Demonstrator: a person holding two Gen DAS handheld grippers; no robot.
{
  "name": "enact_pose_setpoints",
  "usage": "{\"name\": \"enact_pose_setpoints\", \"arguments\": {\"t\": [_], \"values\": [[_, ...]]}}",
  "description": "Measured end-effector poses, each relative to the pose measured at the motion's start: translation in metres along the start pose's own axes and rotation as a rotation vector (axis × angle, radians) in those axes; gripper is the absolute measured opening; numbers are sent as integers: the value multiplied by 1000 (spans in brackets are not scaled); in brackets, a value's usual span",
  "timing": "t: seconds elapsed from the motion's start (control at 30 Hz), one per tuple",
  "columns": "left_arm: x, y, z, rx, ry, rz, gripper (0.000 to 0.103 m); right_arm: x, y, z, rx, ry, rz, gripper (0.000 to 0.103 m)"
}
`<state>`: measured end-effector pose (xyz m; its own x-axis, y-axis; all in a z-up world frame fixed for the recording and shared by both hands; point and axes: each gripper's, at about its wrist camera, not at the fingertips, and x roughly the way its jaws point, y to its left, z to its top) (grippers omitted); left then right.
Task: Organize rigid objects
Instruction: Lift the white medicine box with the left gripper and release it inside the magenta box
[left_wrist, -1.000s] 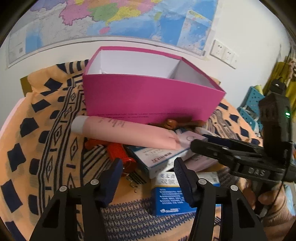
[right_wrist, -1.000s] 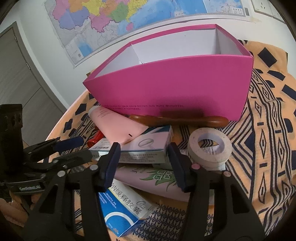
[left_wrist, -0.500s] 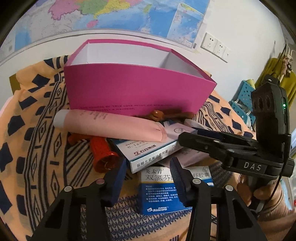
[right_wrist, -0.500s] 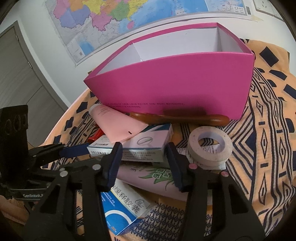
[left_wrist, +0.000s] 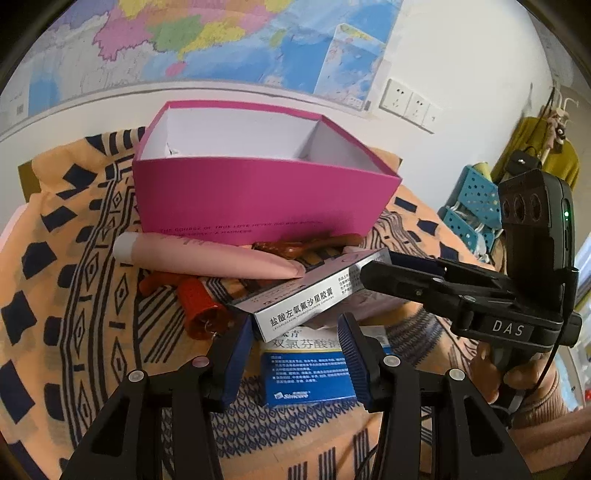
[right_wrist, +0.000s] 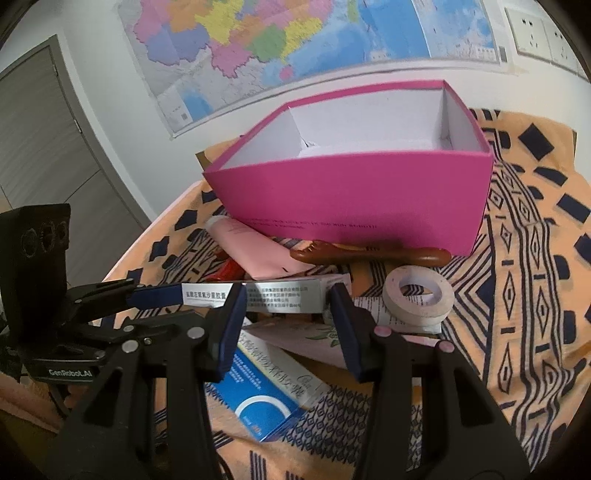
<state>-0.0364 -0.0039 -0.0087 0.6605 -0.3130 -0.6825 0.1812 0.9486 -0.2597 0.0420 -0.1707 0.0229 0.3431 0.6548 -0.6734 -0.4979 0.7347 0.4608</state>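
Observation:
An open pink box (left_wrist: 258, 199) (right_wrist: 362, 206) stands at the back of the patterned cloth. A white medicine box (left_wrist: 303, 302) (right_wrist: 284, 295) is lifted off the pile, tilted. My left gripper (left_wrist: 295, 339) and right gripper (right_wrist: 284, 314) both close on it, one at each end. Under it lie a blue and white medicine box (left_wrist: 306, 376) (right_wrist: 258, 398) and a pale pink carton (right_wrist: 314, 339). A pink tube (left_wrist: 207, 258) (right_wrist: 255, 247), a red whistle-like piece (left_wrist: 199, 306), a brown wooden massager (right_wrist: 369, 254) and a tape roll (right_wrist: 417, 295) lie near the box.
An orange cloth with dark blue shapes (left_wrist: 74, 295) (right_wrist: 535, 277) covers the table. A map (left_wrist: 184, 40) hangs on the wall behind. A grey door (right_wrist: 48, 147) is at the left; blue crates (left_wrist: 476, 199) stand at the right.
The white medicine box has been taken between both grippers and lifted off the pile, tilting. Both cameras have risen, so more of the pink box's inside shows.

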Motion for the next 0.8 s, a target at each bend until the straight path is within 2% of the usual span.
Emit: {"name": "enact_pose_setpoints", "arguments": {"t": [0.3,0.57,0.8], "values": [[-18,4,3,-13,-43,-20,48,-20,29,12,-96,-63,-16,50],[-33,2,14,1,-94,-15,48,-28,38,23,-129,-103,-12,50],[-40,-3,47,41,-159,10,48,-33,32,45,-130,-153,4,50]]}}
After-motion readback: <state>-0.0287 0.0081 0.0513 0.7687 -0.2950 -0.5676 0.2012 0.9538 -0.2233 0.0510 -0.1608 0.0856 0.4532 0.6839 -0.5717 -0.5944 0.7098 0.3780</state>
